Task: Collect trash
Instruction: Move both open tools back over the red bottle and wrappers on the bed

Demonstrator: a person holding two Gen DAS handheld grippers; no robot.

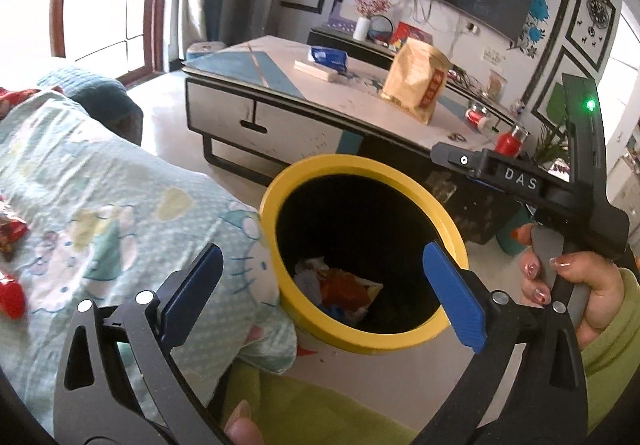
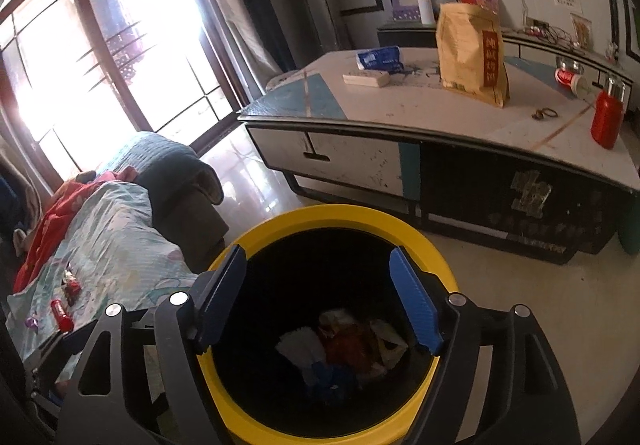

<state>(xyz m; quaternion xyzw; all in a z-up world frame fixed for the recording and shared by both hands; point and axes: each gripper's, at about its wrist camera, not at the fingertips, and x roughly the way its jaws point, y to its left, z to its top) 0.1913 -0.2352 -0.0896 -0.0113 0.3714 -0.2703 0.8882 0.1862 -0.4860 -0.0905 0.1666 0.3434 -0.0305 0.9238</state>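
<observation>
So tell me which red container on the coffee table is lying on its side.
The clear jar with the red label is lying on its side; the solid red bottle with the silver cap stands upright nearer the table's corner.

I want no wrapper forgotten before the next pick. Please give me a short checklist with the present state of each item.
1. Left gripper open, nothing between pads: ok.
2. Right gripper open, nothing between pads: ok.
3. Yellow bin upright, trash lying at the bottom: ok.
4. Bin has room for more: ok.
5. Bedsheet free of trash: not ok, red wrappers lie on it.
6. Floor around bin free of trash: cannot tell.
</observation>
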